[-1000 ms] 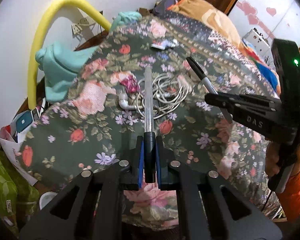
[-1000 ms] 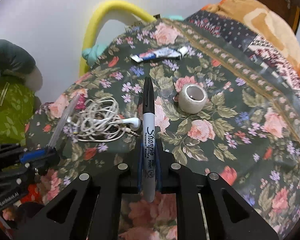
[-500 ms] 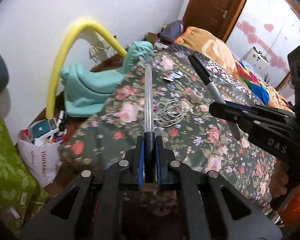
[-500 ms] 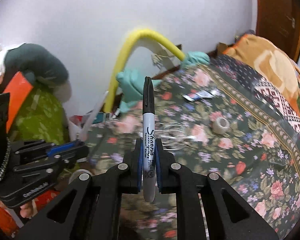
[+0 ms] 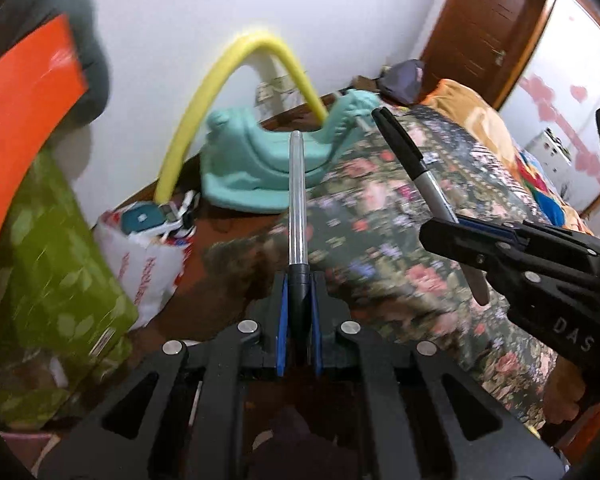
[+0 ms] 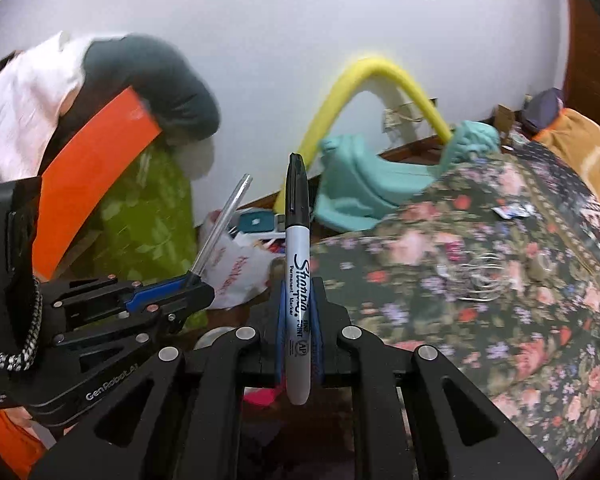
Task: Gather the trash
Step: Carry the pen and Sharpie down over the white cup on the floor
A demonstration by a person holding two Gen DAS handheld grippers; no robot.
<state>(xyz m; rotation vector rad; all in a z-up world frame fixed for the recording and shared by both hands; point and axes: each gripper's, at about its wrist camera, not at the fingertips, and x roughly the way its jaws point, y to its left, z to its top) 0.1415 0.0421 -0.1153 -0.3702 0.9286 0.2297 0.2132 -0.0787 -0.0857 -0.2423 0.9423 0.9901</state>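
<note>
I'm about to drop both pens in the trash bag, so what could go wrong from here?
1. The clear plastic pen is pinched only at its dark end by the left gripper, so it could swing loose.
2. The white plastic bag on the floor looks stuffed; pens may bounce out.
3. The black-capped Sharpie marker in the right gripper could knock the clear pen.

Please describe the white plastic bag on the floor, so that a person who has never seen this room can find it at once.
Start at the yellow foam arch against the white wall, beside the floral bedspread. At the arch's lower foot, next to the bright green leaf-print fabric, the white plastic bag sits on the brown floor. It alone has red lettering, and its open mouth is stuffed with small items, one of them teal.
</note>
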